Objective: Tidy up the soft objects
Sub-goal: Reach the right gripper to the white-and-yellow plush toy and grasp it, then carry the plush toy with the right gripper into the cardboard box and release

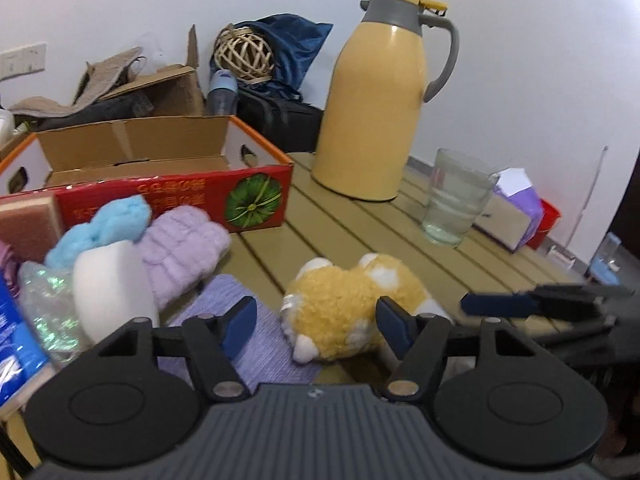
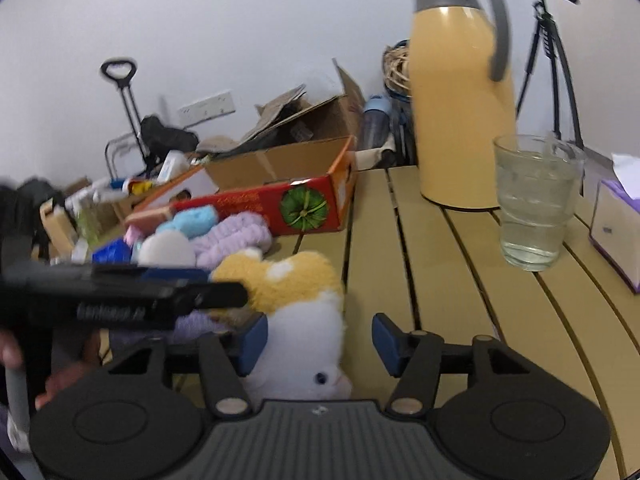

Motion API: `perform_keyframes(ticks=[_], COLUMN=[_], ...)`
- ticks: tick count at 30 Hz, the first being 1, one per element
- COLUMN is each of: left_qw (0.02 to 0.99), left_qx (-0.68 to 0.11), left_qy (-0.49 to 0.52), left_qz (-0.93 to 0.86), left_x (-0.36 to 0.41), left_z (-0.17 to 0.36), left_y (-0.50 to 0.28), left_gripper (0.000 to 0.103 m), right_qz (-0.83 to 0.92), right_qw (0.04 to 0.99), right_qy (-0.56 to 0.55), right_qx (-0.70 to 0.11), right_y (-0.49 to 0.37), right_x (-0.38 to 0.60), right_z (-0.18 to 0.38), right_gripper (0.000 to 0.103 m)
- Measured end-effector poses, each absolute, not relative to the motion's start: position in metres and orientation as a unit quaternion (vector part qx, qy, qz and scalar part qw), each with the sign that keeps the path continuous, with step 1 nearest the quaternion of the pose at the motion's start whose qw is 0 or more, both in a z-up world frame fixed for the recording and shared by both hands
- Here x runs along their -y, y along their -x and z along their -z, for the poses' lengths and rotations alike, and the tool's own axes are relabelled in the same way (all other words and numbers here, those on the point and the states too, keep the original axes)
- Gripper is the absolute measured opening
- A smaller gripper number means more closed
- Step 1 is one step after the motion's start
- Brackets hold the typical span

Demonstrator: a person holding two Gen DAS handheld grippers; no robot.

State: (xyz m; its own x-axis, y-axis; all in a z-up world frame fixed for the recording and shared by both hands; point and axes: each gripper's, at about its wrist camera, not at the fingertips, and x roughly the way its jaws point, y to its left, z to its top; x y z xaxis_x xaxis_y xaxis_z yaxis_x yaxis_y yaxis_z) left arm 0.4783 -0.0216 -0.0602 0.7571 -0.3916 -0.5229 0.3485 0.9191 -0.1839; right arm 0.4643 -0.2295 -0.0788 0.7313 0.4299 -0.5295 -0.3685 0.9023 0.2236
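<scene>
I am looking across a slatted tan table (image 2: 460,280), the biggest thing in view. On its far side, close to the back edge, stands a yellow thermos jug (image 1: 370,96) with a grey collar and handle. The open red cardboard box (image 1: 168,184) with a green fruit printed on its end sits toward the table's far left corner, its near wall facing me.

In front of that box, along the left edge, lies a heap of soft things: a lilac fluffy cloth (image 1: 182,248), a white foam piece (image 1: 114,292), and a light blue fluffy piece (image 1: 104,228) behind them, touching one another. A lavender cloth (image 1: 260,344) lies flat on the table near my front edge.

The yellow and white plush toy (image 1: 344,304) lies on its side partly on that lavender cloth, near the middle of the front edge. A clear drinking glass (image 2: 534,204) stands to the right of the jug, and a tissue box (image 2: 616,224) is at the right edge.

My left gripper (image 1: 318,326) stands about half open, straddling the plush; I see its right pad at the fur but cannot tell if it presses. My right gripper (image 2: 318,344) is also about half open, left pad against the toy's white part, right pad clear of it, holding nothing.
</scene>
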Motion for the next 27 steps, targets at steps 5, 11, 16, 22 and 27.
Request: perform_keyframes(ticks=[5,11,16,22,27], left_qw=[0.927,0.932,0.943,0.937,0.929], left_qx=[-0.298,-0.275,-0.241,-0.28,-0.317], left_qy=[0.054,0.09,0.098,0.115,0.132], left_qz=[0.221,0.218,0.208,0.176,0.135], left_x=[0.021,0.01,-0.015,-0.046,-0.071], left_z=[0.063,0.042,-0.02,-0.052,-0.033], left_y=[-0.489,-0.495,-0.531,-0.634,-0.712], left_gripper=[0.046,0.042,0.043,0.049,0.061], right_qz=[-0.226,-0.222,-0.254,-0.272,-0.241], right_qw=[0.921,0.928,0.932,0.918,0.914], right_qy=[-0.04,-0.049,-0.045,-0.069,-0.075], right_qx=[-0.316,-0.294,-0.255,-0.281,-0.319], right_y=[-0.467,-0.468,-0.509,-0.617,-0.711], right_x=[0.216,0.216,0.204,0.17,0.137], right_z=[0.092,0.074,0.011,-0.02,-0.006], right_gripper=[0.052,0.048,0.047,0.046,0.046])
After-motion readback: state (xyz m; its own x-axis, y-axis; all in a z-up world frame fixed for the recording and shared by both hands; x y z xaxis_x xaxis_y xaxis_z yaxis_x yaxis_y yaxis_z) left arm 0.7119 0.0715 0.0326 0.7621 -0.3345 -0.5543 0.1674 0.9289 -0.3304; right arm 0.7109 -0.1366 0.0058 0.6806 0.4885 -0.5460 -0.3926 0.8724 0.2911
